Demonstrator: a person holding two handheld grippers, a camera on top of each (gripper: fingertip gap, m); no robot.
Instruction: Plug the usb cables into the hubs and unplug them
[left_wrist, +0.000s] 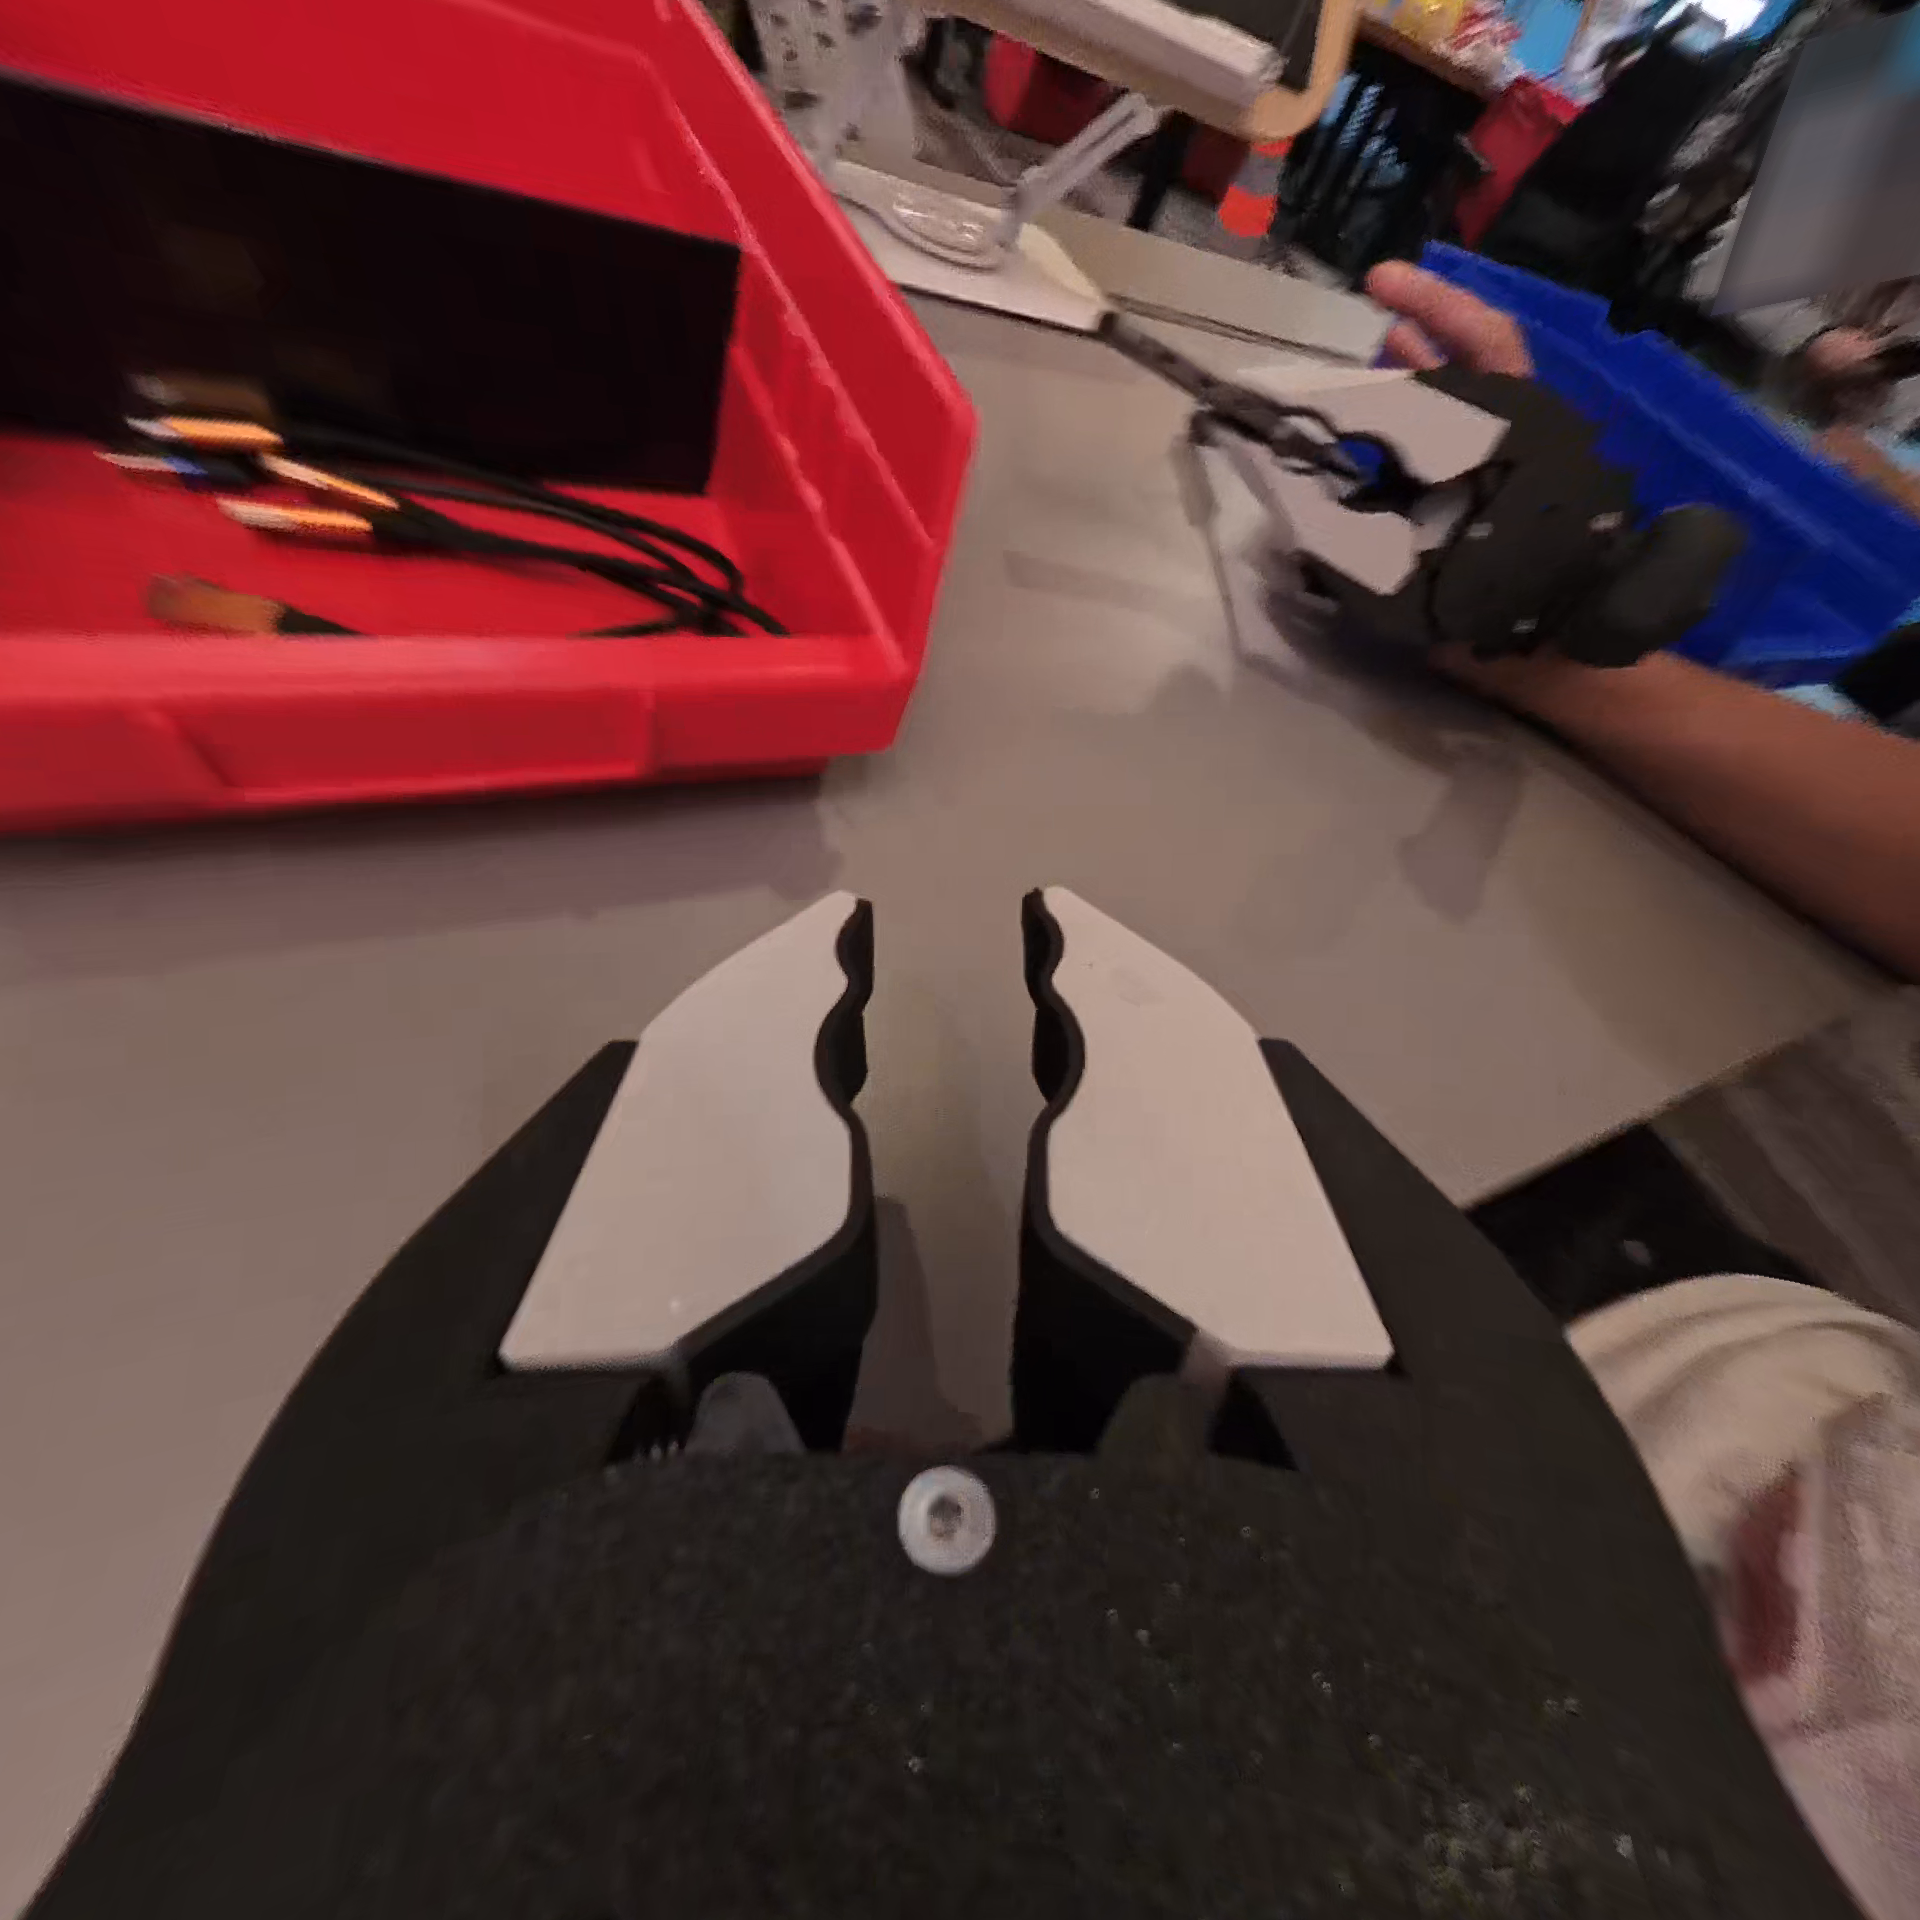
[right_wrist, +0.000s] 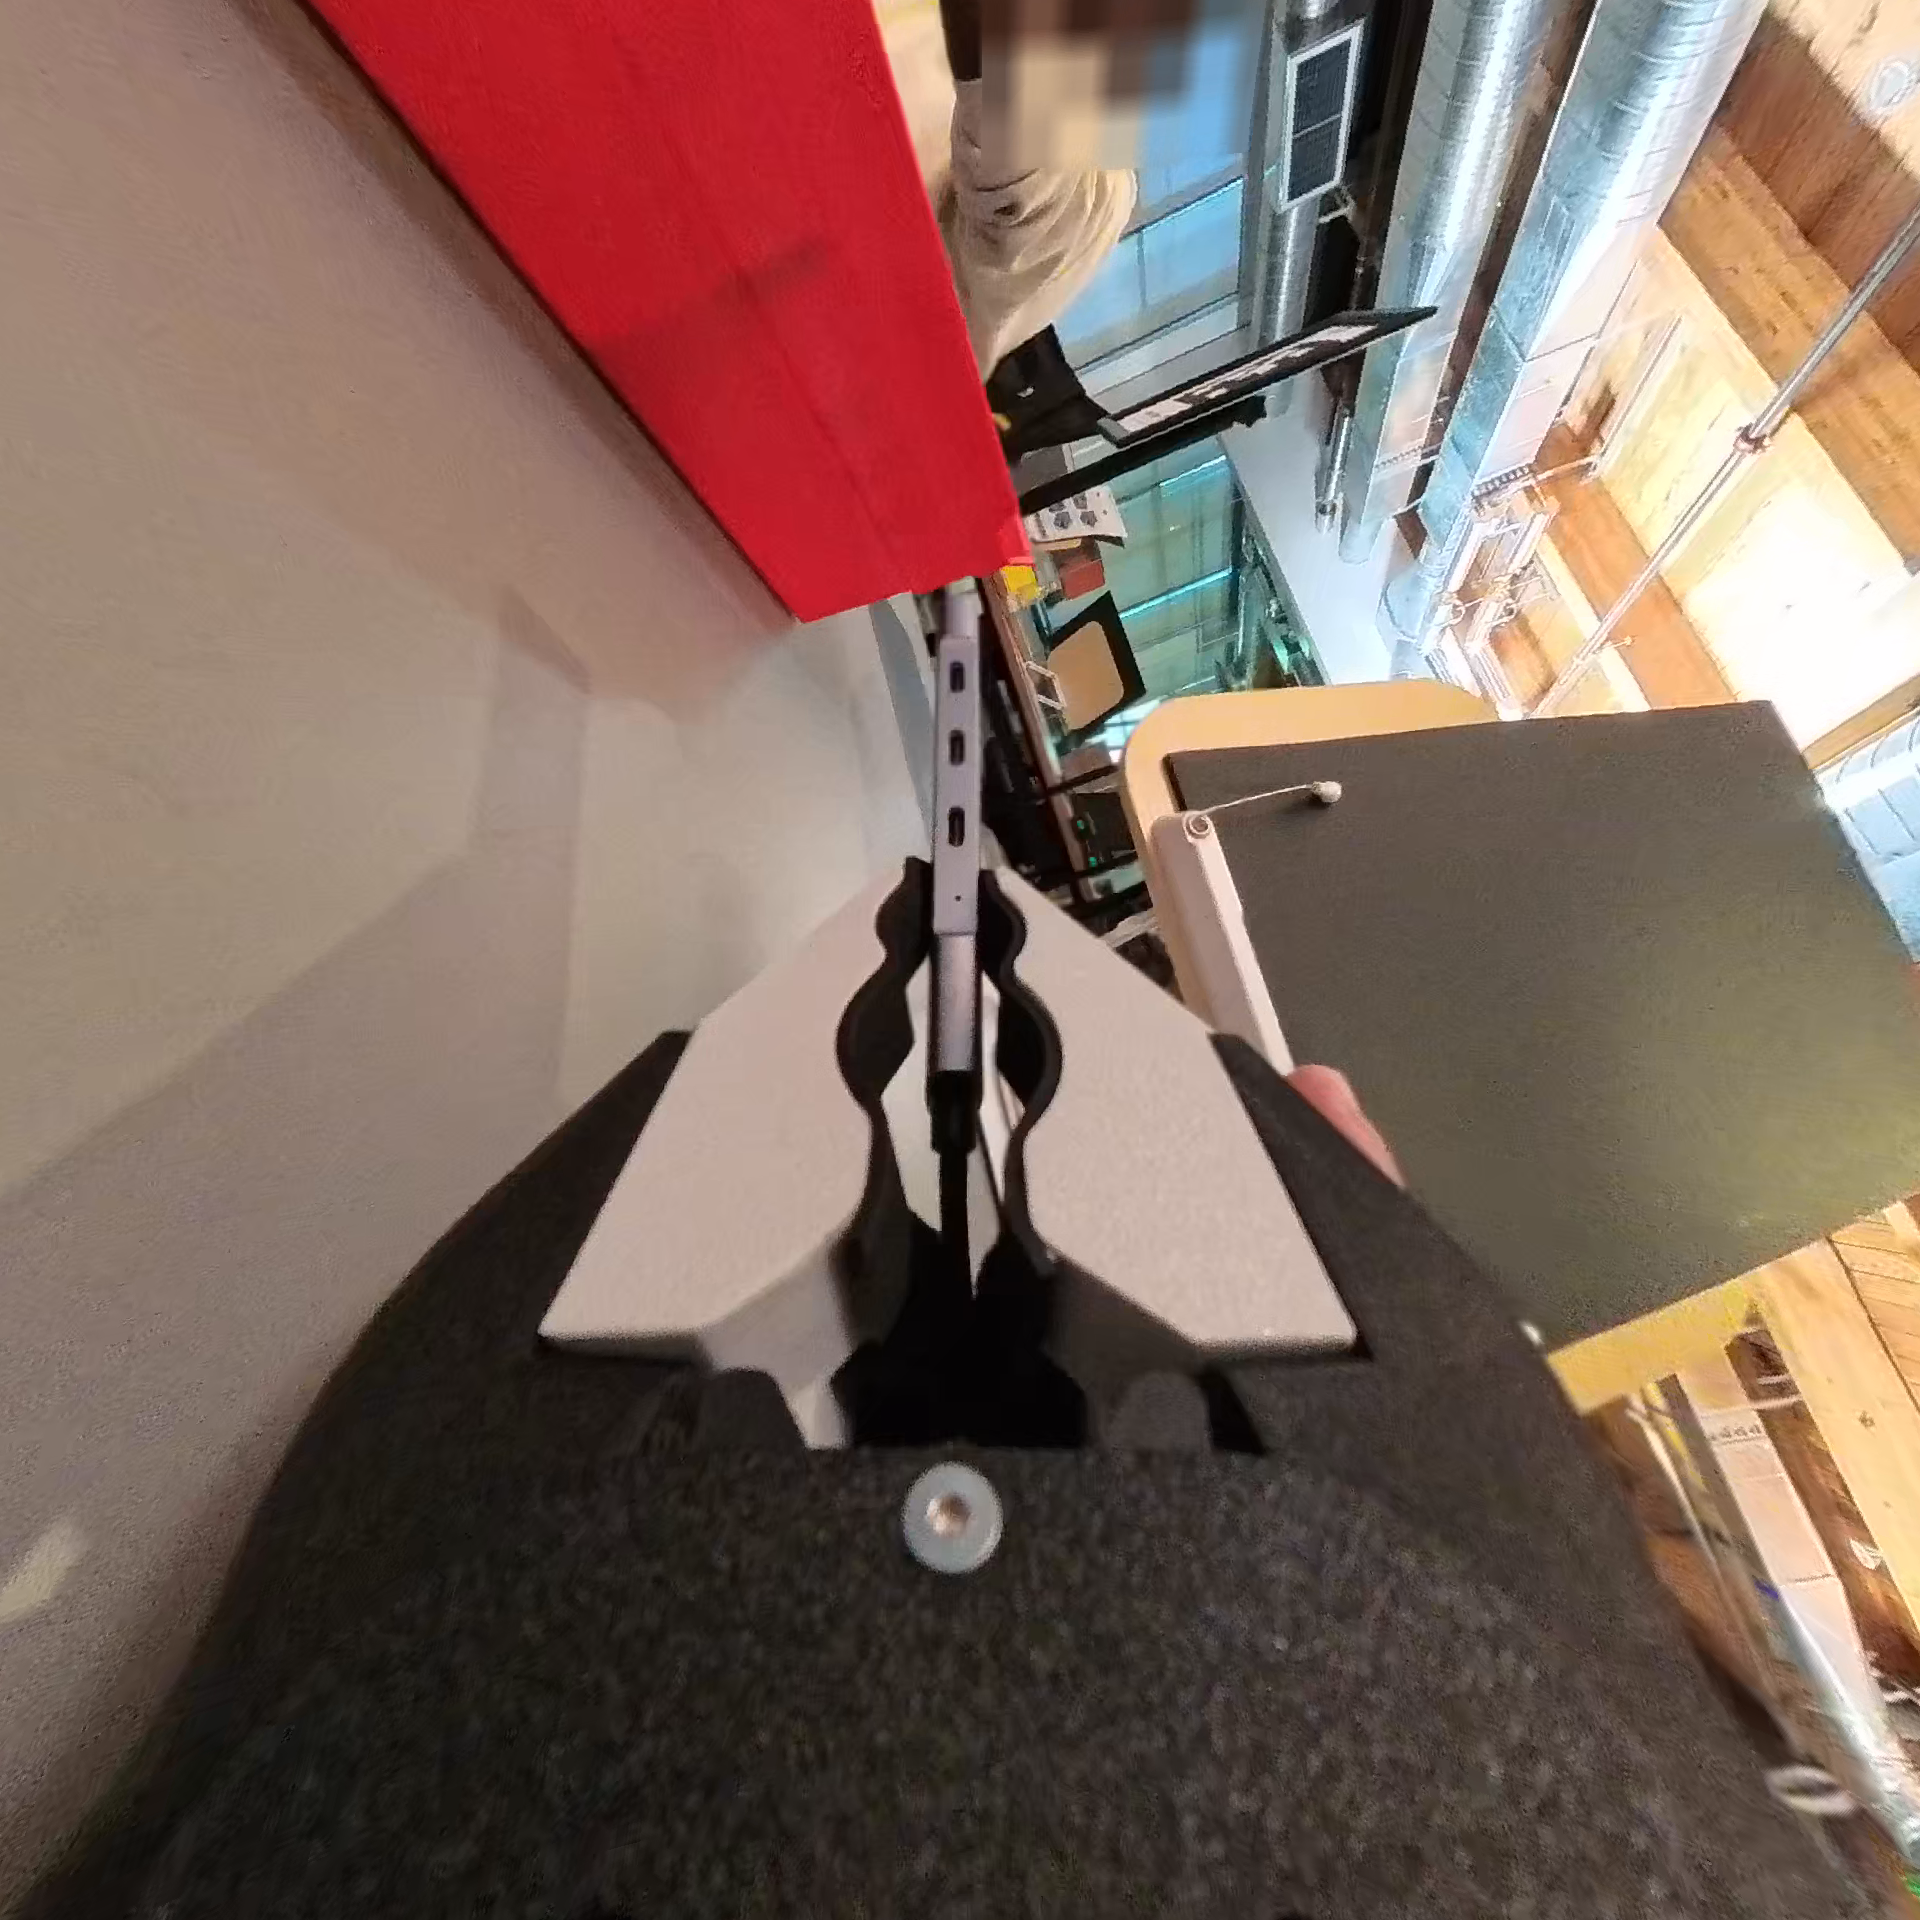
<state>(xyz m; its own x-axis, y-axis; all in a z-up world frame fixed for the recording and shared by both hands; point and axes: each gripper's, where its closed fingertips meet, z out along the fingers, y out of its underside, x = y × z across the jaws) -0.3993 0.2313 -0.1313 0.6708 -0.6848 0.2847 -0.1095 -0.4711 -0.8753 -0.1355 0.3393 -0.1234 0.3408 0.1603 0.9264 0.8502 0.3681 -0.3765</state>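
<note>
Black foam-covered housing fills the bottom of the left wrist view, and from it the left tool (left_wrist: 947, 914) reaches forward with its two grey fingers (left_wrist: 727, 1132) parted by a narrow gap, nothing between them. It hovers over a grey table (left_wrist: 1091, 748). Ahead and to the left sits a red bin (left_wrist: 831, 436) on the table, holding a black box (left_wrist: 395, 343) and several black cables with orange-banded plugs (left_wrist: 312, 504). Farther off to the right, a person's hand (left_wrist: 1455, 322) holds the right tool (left_wrist: 1340, 499), which grips a thin dark cabled device; a blue bin (left_wrist: 1714, 447) stands just behind it. A pale cloth-covered lap (left_wrist: 1766, 1507) shows at the lower right.

Rolled sideways, the right wrist view again starts with black housing at the bottom. The right tool (right_wrist: 961, 904) is clamped on a slim grey USB hub (right_wrist: 957, 790), whose row of ports points away from the camera; its black cable (right_wrist: 951, 1174) runs back between the fingers. The hub is held in the air beside the red bin (right_wrist: 727, 260), near the table (right_wrist: 260, 727). A dark board (right_wrist: 1558, 987) with a pale wooden edge lies to the right.
</note>
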